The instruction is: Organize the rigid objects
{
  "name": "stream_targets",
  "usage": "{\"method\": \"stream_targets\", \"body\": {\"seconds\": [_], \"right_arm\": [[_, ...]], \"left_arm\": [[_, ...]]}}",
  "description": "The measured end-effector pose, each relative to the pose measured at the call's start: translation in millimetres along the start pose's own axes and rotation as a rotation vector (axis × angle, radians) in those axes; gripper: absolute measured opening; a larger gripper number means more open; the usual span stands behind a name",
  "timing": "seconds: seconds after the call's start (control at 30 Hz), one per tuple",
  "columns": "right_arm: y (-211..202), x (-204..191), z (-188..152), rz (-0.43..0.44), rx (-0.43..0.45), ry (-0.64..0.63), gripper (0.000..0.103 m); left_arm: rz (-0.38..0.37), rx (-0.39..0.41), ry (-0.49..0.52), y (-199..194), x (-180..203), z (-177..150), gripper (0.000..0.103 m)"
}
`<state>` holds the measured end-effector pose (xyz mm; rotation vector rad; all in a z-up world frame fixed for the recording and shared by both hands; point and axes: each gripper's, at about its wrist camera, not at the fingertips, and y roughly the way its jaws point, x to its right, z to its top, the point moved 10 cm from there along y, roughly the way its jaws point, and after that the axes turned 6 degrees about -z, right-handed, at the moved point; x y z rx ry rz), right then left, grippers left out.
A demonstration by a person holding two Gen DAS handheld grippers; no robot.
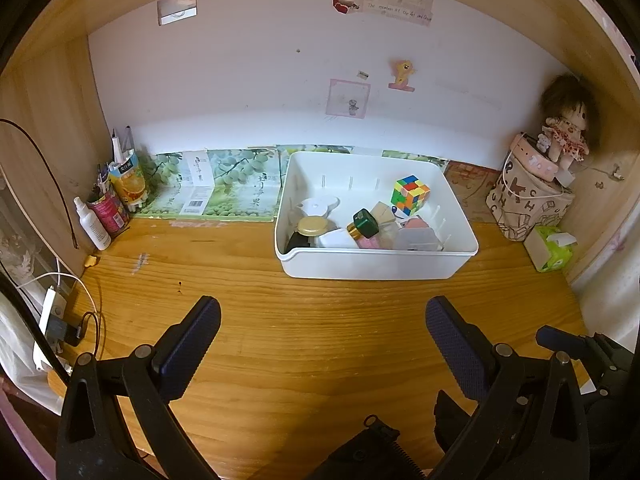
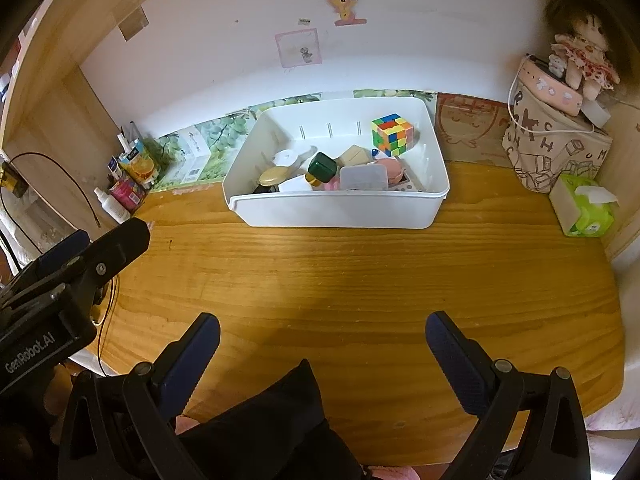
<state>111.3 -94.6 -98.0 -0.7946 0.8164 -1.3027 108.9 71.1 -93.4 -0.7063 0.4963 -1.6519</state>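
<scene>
Several small rigid things lie heaped in a white bin [image 1: 376,266] at the far middle of the wooden desk [image 1: 312,340]. A colour cube [image 1: 410,195] sits alone in the bin's far right corner. Toward the near left wall are a gold-lidded jar [image 1: 313,227], a white round piece [image 1: 318,205], and a dark green cap on a gold neck [image 1: 365,224], with pink and translucent boxes piled to the right; what lies beneath them is hard to tell.

Left of the bin, against the side wall, stand a spray bottle [image 1: 94,226] and a juice carton [image 1: 129,182] among pens. At far right a printed pouch [image 2: 554,150] carries a doll [image 2: 584,54], and a green tissue pack [image 2: 582,206] lies just near of it.

Both tools hover over the bare near desk, well apart from the bin. The left gripper [image 1: 322,322] has its jaws spread wide with nothing between them; so does the right gripper [image 2: 322,338].
</scene>
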Motion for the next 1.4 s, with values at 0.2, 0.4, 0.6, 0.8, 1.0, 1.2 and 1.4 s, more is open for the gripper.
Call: {"method": "stream_targets", "body": {"seconds": [0.2,0.4,0.6,0.8,1.0,1.2,1.4], "right_arm": [[0.6,0.1,-0.4,0.0,-0.005,-0.002,0.103],[2.0,-0.1,-1.6,0.0,-0.009,-0.003,0.103],[5.2,-0.6,-3.7,0.003,-0.026,-0.007,0.103],[7.9,-1.0,-3.8,0.005,-0.035,-0.013,0.103],[9.2,-1.0,-4.8,0.004,-0.043,-0.01,0.103],[10.3,-2.2,-5.8,0.003,-0.05,-0.013,0.103],[10.8,-2.0,-6.2,0.003,-0.053,-0.013,0.103]], "left_arm": [[0.008,-0.005,0.006,-0.5,-1.3,-1.9,0.102],[0.01,-0.006,0.004,0.0,-0.1,-2.2,0.102],[0.012,-0.008,0.006,0.0,0.4,-3.8,0.102],[0.012,-0.01,0.008,0.9,0.3,-5.6,0.102],[0.013,-0.011,0.008,1.4,0.8,-5.0,0.102],[0.014,-0.011,0.007,1.6,1.3,-4.5,0.102],[0.014,-0.011,0.007,2.0,1.8,-4.1,0.102]]}}
